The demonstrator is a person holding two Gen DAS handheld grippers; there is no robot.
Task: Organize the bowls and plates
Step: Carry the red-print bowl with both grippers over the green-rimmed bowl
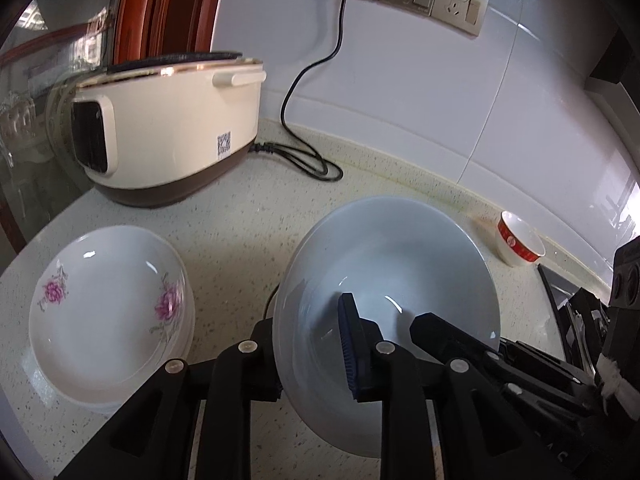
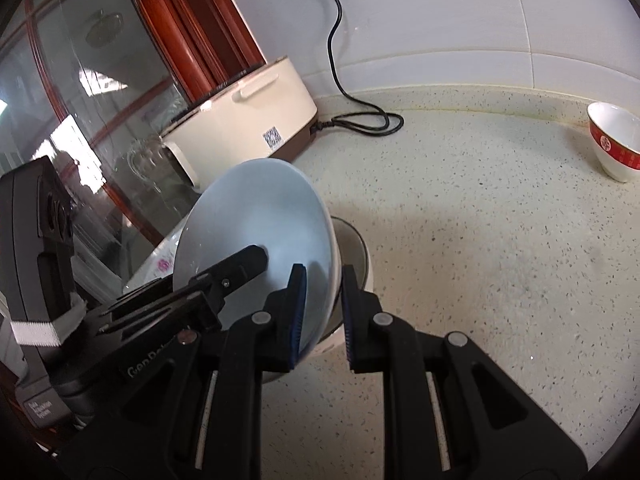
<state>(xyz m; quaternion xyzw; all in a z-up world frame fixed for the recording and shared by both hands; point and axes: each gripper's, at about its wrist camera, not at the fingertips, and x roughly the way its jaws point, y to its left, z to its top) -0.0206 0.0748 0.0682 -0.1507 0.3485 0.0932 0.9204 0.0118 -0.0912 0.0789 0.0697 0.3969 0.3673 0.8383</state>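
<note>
- Right now the pale blue plate [image 1: 384, 264] is off the counter and tilted steeply, gripped at its rim from two sides. It is plain, glossy, a little deep, with no pattern.
- On the left wrist view, the left gripper [image 1: 308, 340] is pinched on the plate's near rim, one blue-padded finger inside the dish and the other behind it.
- On the right wrist view, the right gripper [image 2: 324, 312] straddles the opposite rim; one pad lies on the inner face, while the other finger stands slightly off the back, so I cannot tell whether it is truly clamped.
- Below the plate sits something round and white [image 2: 352, 280], perhaps a bowl; too much is hidden to be sure.
- Just to the left is a stack of white plates with pink flowers [image 1: 108, 312], already gathered, which I judge to be the sorted part of the job.
- Well apart, near the wall, a small bowl with a red band [image 1: 520, 242] stands alone, apparently still to be put in order.
- Farther back are a cream rice cooker [image 1: 172, 128], its black cord [image 1: 304, 152] and the speckled counter [image 1: 248, 216].
- As a judgement, the task is partway: one pile made, this plate in transit, the red bowl left.
</note>
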